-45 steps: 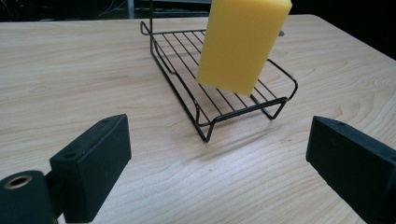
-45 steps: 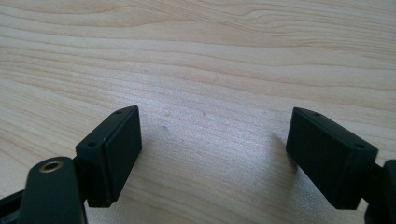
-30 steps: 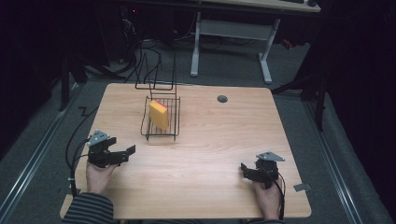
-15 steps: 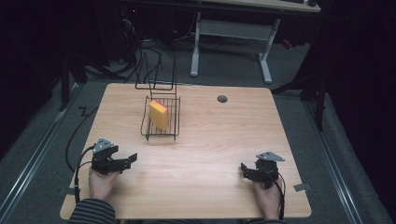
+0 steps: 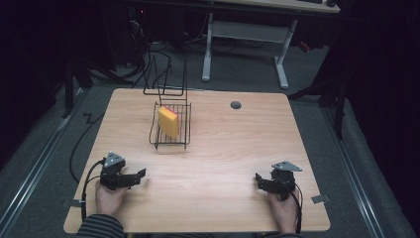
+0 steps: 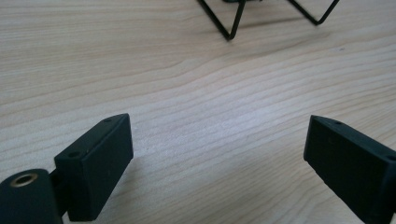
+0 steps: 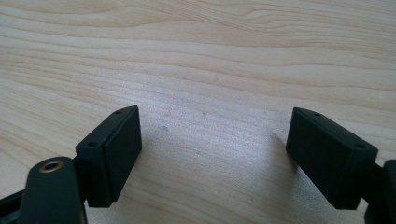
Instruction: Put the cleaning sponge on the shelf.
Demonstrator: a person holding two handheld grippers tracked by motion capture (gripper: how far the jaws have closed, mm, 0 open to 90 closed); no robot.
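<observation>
High view: yellow sponge (image 5: 169, 122) stands in wire rack (image 5: 171, 141) on worktop (image 5: 218, 163); left gripper (image 5: 138, 176) and right gripper (image 5: 258, 179) rest gaping, empty; nothing visibly underway

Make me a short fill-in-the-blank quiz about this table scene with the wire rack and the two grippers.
1. The yellow sponge stands inside the black wire ____.
2. The left gripper has its jaws ____, with nothing between them.
3. The right gripper rests near the table's ____ edge, on the person's side.
4. The small round hole in the tabletop lies to the ____ of the rack.

Missing words: rack; open; near; right
</observation>
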